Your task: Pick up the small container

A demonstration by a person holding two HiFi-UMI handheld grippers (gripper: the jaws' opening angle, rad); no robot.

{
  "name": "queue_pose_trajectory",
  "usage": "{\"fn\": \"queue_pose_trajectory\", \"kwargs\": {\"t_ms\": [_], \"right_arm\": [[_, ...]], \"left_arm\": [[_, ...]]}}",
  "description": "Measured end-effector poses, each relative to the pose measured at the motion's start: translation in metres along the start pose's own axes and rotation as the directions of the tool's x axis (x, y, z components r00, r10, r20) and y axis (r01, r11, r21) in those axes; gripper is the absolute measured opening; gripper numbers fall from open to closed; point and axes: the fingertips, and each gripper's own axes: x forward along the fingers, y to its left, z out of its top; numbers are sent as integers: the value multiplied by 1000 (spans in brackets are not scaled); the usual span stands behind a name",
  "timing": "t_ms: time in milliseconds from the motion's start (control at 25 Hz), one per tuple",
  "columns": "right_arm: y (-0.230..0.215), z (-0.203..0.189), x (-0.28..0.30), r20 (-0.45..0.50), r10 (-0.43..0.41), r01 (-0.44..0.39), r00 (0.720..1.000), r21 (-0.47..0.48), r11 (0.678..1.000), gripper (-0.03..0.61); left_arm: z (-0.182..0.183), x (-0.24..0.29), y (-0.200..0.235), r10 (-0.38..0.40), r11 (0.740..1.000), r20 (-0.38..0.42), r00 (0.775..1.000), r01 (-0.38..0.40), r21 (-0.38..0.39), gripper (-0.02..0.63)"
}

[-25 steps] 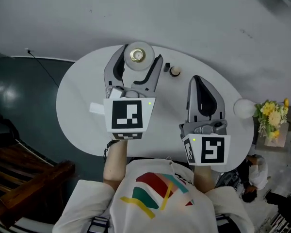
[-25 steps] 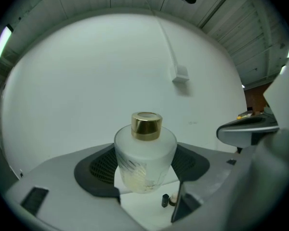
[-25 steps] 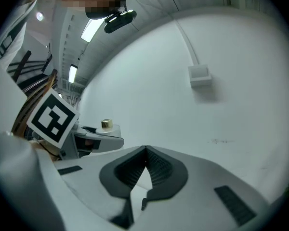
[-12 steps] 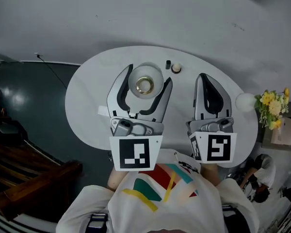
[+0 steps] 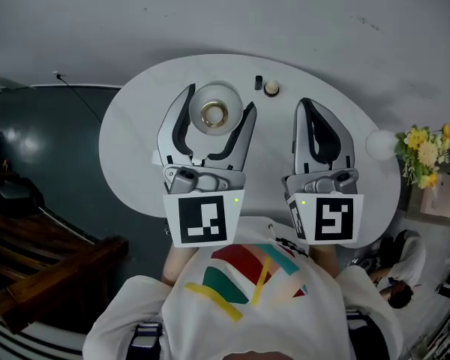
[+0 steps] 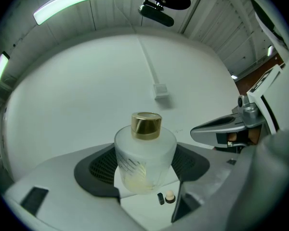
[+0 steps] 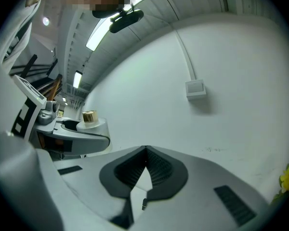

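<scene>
A small frosted round container (image 5: 214,111) with a gold cap sits between the jaws of my left gripper (image 5: 217,100), which is shut on its sides. In the left gripper view the container (image 6: 145,158) is upright in the left gripper (image 6: 144,164). It is held above the white oval table (image 5: 135,141), which shows below it through the gap. My right gripper (image 5: 306,105) hovers beside it on the right. In its own view the right gripper (image 7: 145,149) is shut, with the tips together and nothing in them.
A small black piece (image 5: 259,82) and a small cream-topped knob (image 5: 271,88) lie at the table's far edge. A white ball (image 5: 379,145) and yellow flowers (image 5: 424,152) stand at the right end. A white wall with a socket box (image 6: 161,90) lies ahead. Dark wooden furniture (image 5: 45,268) is on the left.
The left gripper has drawn back from the table's far edge toward the person, with the container in it. The right gripper has barely moved and stays shut.
</scene>
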Motion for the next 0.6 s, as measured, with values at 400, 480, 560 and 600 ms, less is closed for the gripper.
{"fn": "queue_pose_trajectory", "kwargs": {"t_ms": [400, 480, 560, 600], "right_arm": [[2, -4, 2, -8, 11, -11, 1000, -8, 1000, 11], [3, -3, 4, -6, 18, -19, 1000, -19, 1000, 12], [3, -2, 6, -1, 22, -22, 1000, -30, 999, 12], [3, -1, 7, 2, 22, -22, 1000, -35, 999, 12]], "left_arm": [[-5, 2, 8, 27, 999, -4, 1000, -27, -18, 345], [-6, 2, 9, 30, 999, -6, 1000, -30, -12, 345], [-6, 3, 10, 34, 999, -6, 999, -34, -7, 345], [-7, 3, 11, 37, 999, -7, 999, -37, -6, 345]]}}
